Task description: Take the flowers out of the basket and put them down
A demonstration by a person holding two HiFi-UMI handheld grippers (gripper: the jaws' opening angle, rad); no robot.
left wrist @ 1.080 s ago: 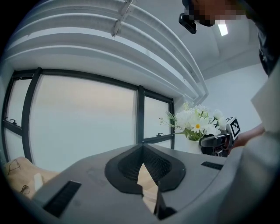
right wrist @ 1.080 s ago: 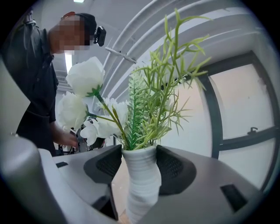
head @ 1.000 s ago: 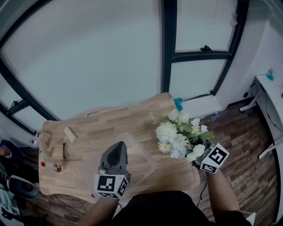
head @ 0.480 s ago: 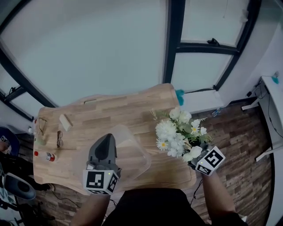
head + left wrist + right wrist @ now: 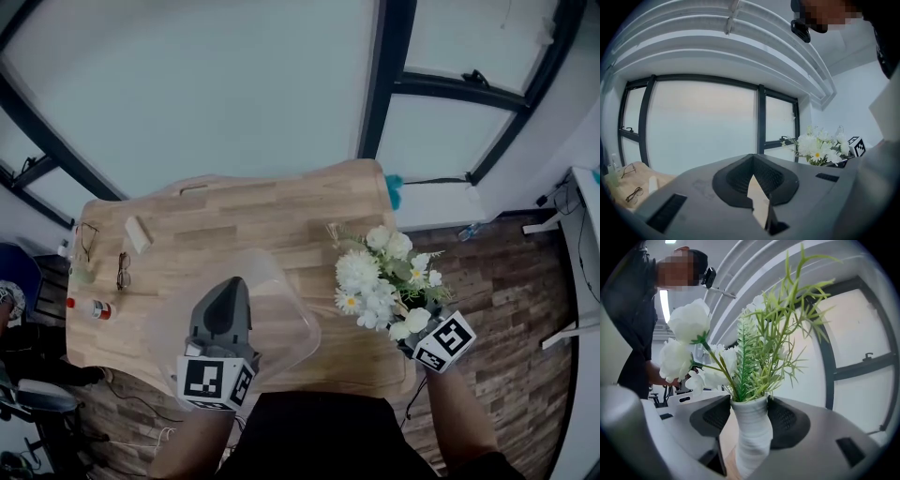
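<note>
A bunch of white flowers with green sprigs hangs over the right part of the wooden table. My right gripper is shut on its white wrapped stem; the pads press on both sides of it. The blooms rise above the jaws. A clear plastic basket sits at the table's near side. My left gripper reaches over it with its jaws closed together, seemingly on the basket's thin wall. In the left gripper view its jaws meet at the tip, and the flowers show off to the right.
Two pairs of glasses, a small pale block and a red-capped bottle lie at the table's left end. A teal object sits off the far right corner. Large windows stand behind; wood floor lies to the right.
The right gripper has sunk a little with the flowers, staying over the table's right side. The left gripper has dipped slightly at the basket. The head view has shifted.
</note>
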